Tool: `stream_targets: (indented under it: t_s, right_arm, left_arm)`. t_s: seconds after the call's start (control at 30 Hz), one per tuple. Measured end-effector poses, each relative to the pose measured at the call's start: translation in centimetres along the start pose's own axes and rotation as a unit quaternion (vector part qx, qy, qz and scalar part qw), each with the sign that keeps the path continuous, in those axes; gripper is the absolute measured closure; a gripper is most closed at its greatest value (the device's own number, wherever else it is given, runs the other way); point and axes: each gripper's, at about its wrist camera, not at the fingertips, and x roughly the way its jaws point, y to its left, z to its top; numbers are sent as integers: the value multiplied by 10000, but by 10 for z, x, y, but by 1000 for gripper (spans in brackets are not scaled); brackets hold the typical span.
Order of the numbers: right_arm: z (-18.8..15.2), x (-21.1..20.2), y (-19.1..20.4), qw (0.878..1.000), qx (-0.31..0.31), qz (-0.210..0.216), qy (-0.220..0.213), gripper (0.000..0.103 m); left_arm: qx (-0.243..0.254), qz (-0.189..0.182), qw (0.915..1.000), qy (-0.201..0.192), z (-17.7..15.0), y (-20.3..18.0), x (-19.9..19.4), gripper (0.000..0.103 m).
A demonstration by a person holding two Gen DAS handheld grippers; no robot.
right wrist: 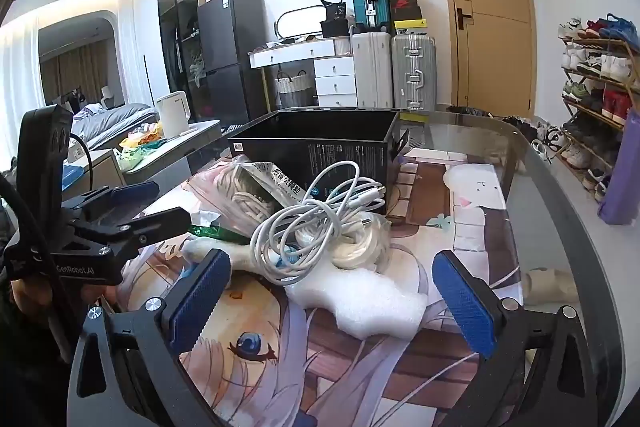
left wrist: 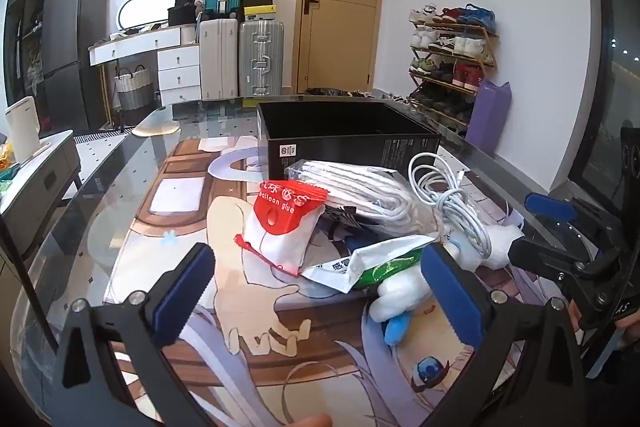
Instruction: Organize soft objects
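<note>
Both grippers spread wide, nothing held. Left gripper (left wrist: 316,291) faces the balloon glue packet (left wrist: 286,223), lying just ahead of the open black box (left wrist: 348,135). Right gripper (right wrist: 328,299) sits nearest the white foam piece (right wrist: 368,303), its long axis crosswise. Only the right view shows the cable (right wrist: 316,223) fully.

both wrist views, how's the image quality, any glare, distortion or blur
Left wrist view: strong fisheye bending of the door and table edge, dark corners, glass top mirrors the room; box and red packet are sharp. Right wrist view: same curvature, ceiling light blown out at upper left, cable sharp, foam nearly washed out.
</note>
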Motion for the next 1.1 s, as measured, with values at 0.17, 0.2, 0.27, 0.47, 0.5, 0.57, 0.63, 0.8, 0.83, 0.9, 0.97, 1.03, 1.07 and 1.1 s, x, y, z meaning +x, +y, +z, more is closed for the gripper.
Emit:
stream_targets:
  t_s: [0.17, 0.2, 0.27, 0.47, 0.5, 0.57, 0.63, 0.8, 0.83, 0.9, 0.97, 1.03, 1.07, 1.1]
  right_arm:
    - [-1, 0, 0, 10000, -21, -7, 16, 0]
    - [-1, 0, 0, 10000, -30, -9, 22, 0]
    - [-1, 0, 0, 10000, -49, -9, 34, 0]
    - [-4, 0, 0, 10000, -32, -3, 30, 0]
    - [-4, 0, 1, 10000, -34, -5, 24, 0]
    - [-3, 1, 2, 10000, -39, 1, 25, 0]
    - [-4, 1, 2, 10000, -40, -5, 20, 0]
    - [-3, 1, 2, 10000, -55, 20, 37, 0]
    - [-3, 1, 2, 10000, -60, 23, 38, 0]
    - [-3, 2, 2, 10000, -62, 26, 33, 0]
    - [-3, 1, 2, 10000, -59, 19, 33, 0]
    - [-4, 1, 2, 10000, -56, 22, 27, 0]
    - [-4, 2, 2, 10000, -53, 22, 29, 0]
    - [-4, 1, 2, 10000, -59, 24, 31, 0]
  left_arm:
    - [-37, 15, 9999, -123, -3, -5, -2, 0]
    - [-42, 16, 9999, -122, -4, -5, -3, 0]
    - [-49, 23, 10000, -81, -4, -5, -3, 0]
    - [-124, 23, 9999, -33, -2, 4, 2, 0]
    - [-128, 24, 9999, -33, -2, 4, 3, 0]
    - [-128, 22, 9999, -32, -2, 4, 3, 0]
    - [-130, 25, 9999, -33, -2, 5, 3, 0]
    - [-126, 21, 9999, -32, -2, 5, 3, 0]
    - [-120, 18, 9999, -29, -2, 5, 3, 0]
    - [-116, 18, 9999, -28, -2, 5, 3, 0]
    - [-117, 16, 9999, -27, -2, 5, 4, 0]
    - [-116, 21, 9999, -30, -2, 5, 4, 0]
    - [-114, 19, 9999, -27, -2, 4, 4, 0]
    - [-110, 22, 9999, -26, -2, 4, 4, 0]
